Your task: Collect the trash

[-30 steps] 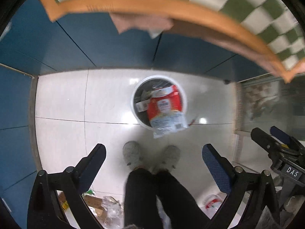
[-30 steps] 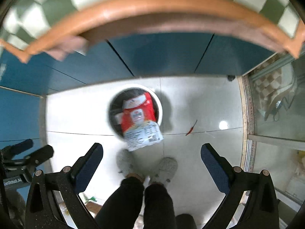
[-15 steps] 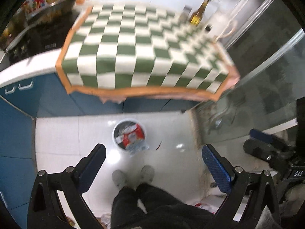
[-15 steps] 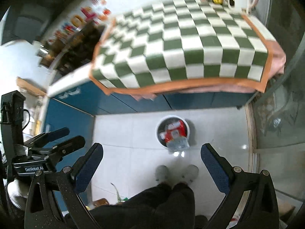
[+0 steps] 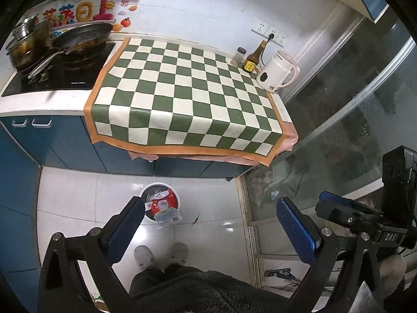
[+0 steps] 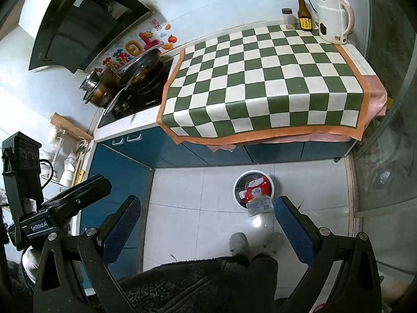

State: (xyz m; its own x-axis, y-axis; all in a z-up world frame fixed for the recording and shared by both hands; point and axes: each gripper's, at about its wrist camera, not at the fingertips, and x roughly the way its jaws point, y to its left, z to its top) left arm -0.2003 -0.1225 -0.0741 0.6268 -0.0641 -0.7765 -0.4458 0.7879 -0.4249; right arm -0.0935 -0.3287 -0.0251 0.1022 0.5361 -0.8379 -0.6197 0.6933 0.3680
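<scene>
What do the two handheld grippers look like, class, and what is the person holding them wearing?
Both the left gripper and the right gripper have black angular frames with silver screws and two fingers faced with textured blue pads. A black boxy module tops the right one, which is marked "DAS". The person wears a dark fuzzy garment and pale slippers.

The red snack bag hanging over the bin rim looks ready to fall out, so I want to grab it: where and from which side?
Grip the red snack bag by its clear lower end overhanging the bin rim nearest the feet, coming from above: that flat end is exposed.
</scene>
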